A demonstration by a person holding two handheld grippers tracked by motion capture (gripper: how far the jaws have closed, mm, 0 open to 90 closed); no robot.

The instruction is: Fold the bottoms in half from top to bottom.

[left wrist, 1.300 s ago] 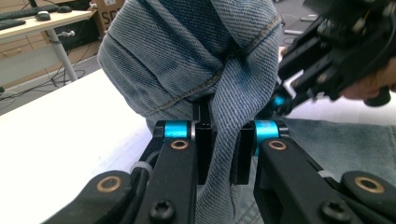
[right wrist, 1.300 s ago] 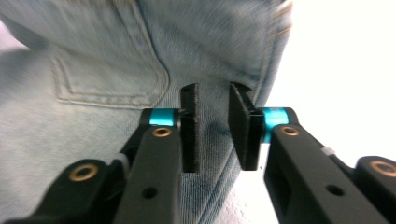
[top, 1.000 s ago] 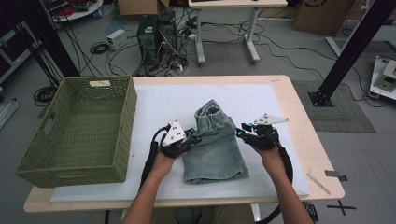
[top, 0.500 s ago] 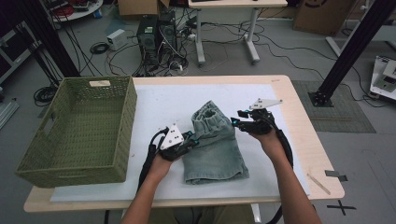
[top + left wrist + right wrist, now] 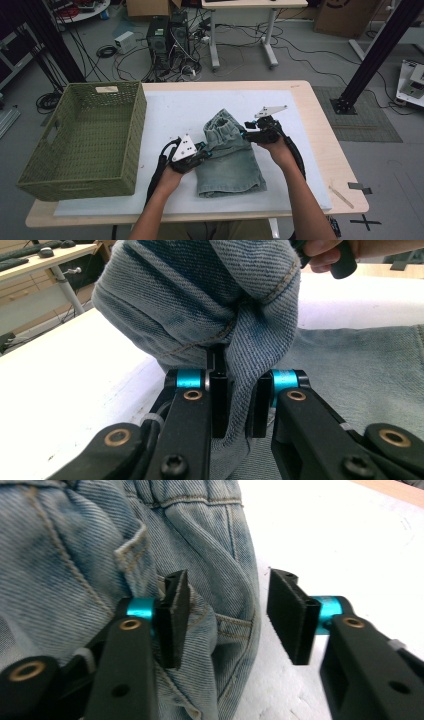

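Soft, floppy jeans (image 5: 227, 155) mid-frame: left gripper (image 5: 239, 407) pinching a fold, right gripper (image 5: 227, 617) spread wide, closing; best grabbed by the thick waistband.

To my left on the table (image 5: 320, 145) sits a green wicker basket (image 5: 85, 140) on the white mat (image 5: 170, 110). Beyond the table I see a computer tower (image 5: 167, 37), cables (image 5: 105, 50) and a desk (image 5: 240, 5).
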